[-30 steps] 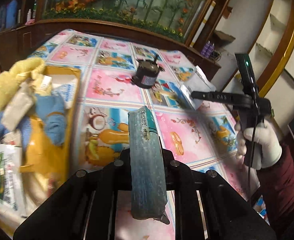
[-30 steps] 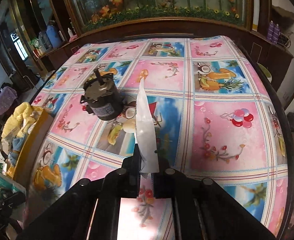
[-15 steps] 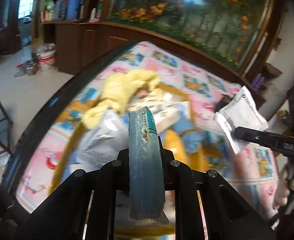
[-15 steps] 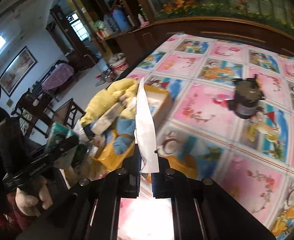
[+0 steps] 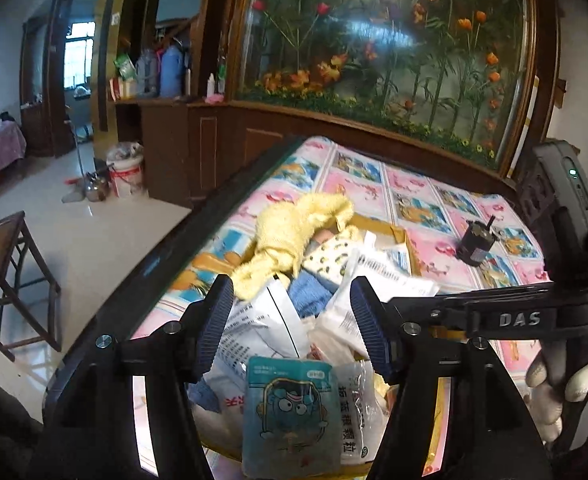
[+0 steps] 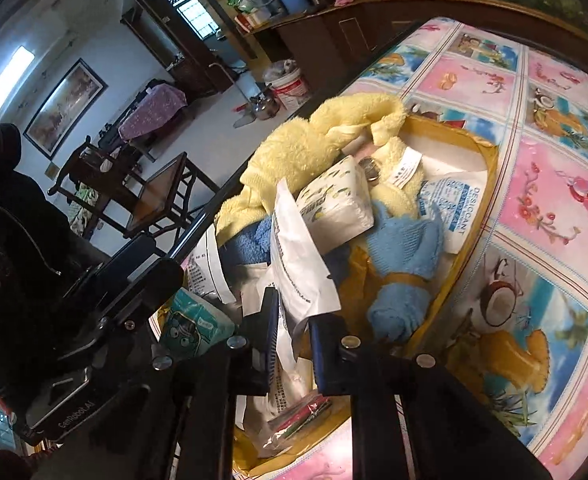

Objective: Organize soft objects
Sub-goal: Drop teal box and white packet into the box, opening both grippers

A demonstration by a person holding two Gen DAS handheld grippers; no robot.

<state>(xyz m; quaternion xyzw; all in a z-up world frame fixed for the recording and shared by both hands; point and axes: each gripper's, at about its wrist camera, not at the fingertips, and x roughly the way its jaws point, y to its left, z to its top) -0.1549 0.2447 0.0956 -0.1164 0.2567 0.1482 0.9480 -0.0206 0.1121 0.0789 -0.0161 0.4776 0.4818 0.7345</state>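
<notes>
A yellow box [image 6: 479,152] at the table's left edge holds a pile of soft things: a yellow towel [image 6: 313,148], a blue cloth [image 6: 403,248], white packets. My left gripper [image 5: 292,320] is open above the pile; the teal cartoon packet [image 5: 290,412] lies loose on the pile below it, also seen in the right wrist view [image 6: 192,320]. My right gripper [image 6: 294,332] is part open, and a white printed packet [image 6: 297,260] stands between its fingers, resting on the pile. The yellow towel [image 5: 294,236] also shows in the left wrist view.
A small black motor [image 5: 475,244] stands on the patterned tablecloth [image 5: 413,188] right of the box. A dark wooden cabinet [image 5: 222,148] and a flower display stand behind the table. A wooden chair [image 5: 2,272] and a white bucket [image 5: 126,176] are on the floor at left.
Both grippers moved over the box. My left gripper opened and let go of the teal packet onto the pile. My right gripper's fingers parted around the white packet.
</notes>
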